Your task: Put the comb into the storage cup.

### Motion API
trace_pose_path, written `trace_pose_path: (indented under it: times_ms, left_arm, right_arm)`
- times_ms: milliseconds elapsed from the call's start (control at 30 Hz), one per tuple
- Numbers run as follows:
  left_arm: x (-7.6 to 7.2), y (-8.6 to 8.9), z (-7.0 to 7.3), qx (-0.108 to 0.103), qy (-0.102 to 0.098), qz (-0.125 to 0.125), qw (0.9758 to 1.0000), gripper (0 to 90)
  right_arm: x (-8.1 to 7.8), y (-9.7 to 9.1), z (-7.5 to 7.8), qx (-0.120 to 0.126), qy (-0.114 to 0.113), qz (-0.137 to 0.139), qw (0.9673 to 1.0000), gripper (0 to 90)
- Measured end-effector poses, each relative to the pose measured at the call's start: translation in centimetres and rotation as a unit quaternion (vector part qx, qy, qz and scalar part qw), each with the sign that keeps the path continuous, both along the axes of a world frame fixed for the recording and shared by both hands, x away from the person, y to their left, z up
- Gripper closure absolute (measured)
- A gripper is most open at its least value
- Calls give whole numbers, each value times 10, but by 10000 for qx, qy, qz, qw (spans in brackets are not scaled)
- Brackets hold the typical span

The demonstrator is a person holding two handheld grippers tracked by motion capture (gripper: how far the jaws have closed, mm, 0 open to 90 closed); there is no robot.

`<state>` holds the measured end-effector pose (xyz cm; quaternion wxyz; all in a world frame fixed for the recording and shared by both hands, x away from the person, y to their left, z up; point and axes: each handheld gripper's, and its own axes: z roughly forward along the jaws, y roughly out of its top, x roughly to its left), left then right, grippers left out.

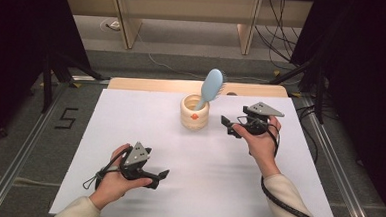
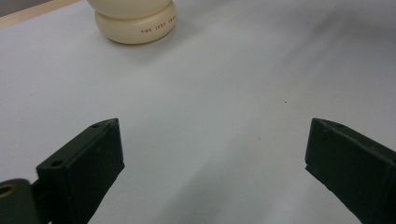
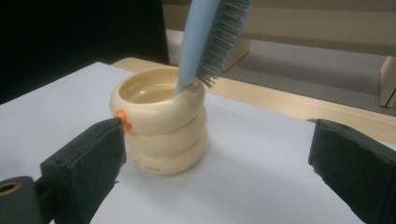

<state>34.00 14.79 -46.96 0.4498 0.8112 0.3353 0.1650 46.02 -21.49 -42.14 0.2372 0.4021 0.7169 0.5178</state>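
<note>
Nearest the camera, the left gripper [image 1: 163, 175] rests wide open and empty on the white table [image 1: 130, 115], while the right gripper [image 1: 228, 126], jaws wide, faces the cream holder [image 1: 194, 113] containing the blue hairbrush [image 1: 211, 87], so approach appears in hand, with closing in next.

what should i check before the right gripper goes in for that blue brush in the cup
1. Right gripper open: ok, jaws spread wide in the right gripper view.
2. Brush reachable: ok, its handle stands in the cream cup and its head leans out above the rim.
3. Path between right gripper and cup: ok, just bare white table there.
4. Cup upright: ok, it sits flat on its base.
5. Left gripper out of the way: ok, open and low near the table's front edge, well short of the cup.
6. Whether the cup will stay put when the brush lifts: cannot tell.
</note>
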Motion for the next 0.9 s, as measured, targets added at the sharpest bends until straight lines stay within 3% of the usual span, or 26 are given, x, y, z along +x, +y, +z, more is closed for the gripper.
trace_pose_path:
  times_ms: [900]
  left_arm:
    - [1, 3, 0, 24, -41, 63, 10000, 41]
  right_arm:
    - [-32, -22, -2, -181, 26, 198, 9996, 59]
